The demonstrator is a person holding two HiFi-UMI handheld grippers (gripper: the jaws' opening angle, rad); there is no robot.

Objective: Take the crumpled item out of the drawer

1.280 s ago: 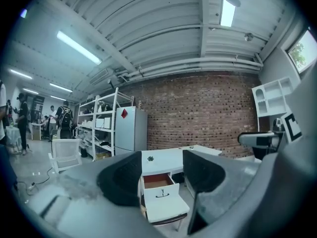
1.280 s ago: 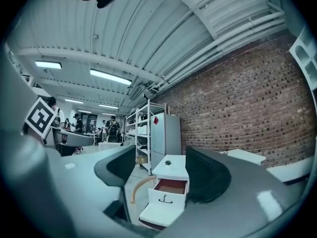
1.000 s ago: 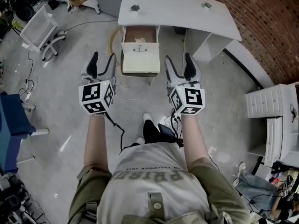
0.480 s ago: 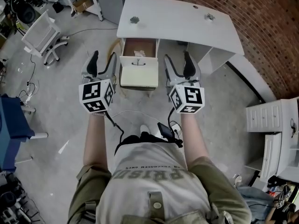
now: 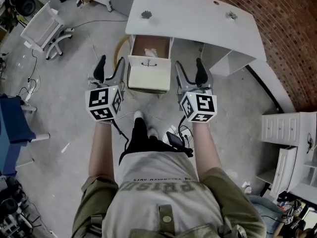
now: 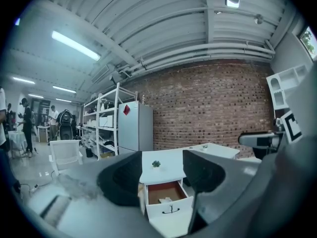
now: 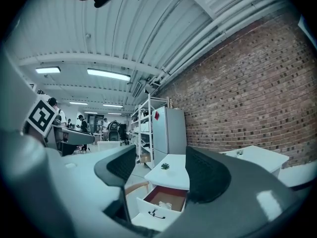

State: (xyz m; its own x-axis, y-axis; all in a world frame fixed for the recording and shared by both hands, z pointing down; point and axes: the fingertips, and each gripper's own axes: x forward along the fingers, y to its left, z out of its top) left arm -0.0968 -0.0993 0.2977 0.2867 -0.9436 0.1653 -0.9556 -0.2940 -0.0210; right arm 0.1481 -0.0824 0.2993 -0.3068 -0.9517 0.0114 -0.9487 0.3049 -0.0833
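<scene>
A white desk (image 5: 193, 19) stands ahead with its left drawer (image 5: 148, 72) pulled out. Inside the drawer's brown bottom lies a pale crumpled item (image 5: 150, 52), also visible as the crumpled item (image 6: 165, 200) and the crumpled item (image 7: 164, 206). My left gripper (image 5: 108, 69) hangs open in the air to the left of the drawer front, with nothing between its jaws. My right gripper (image 5: 189, 71) hangs open to the right of the drawer, also holding nothing. Both are short of the drawer and apart from it.
A small green plant (image 5: 146, 15) and another small object (image 5: 231, 16) sit on the desk top. A wooden chair back (image 5: 119, 49) shows left of the drawer. A white office chair (image 5: 42, 29) stands far left, white drawer units (image 5: 292, 133) at right, a brick wall (image 5: 292, 38) behind.
I have stepped closer: the desk and the open drawer have come nearer in the head view. Both grippers have stayed open and level in front of me.
</scene>
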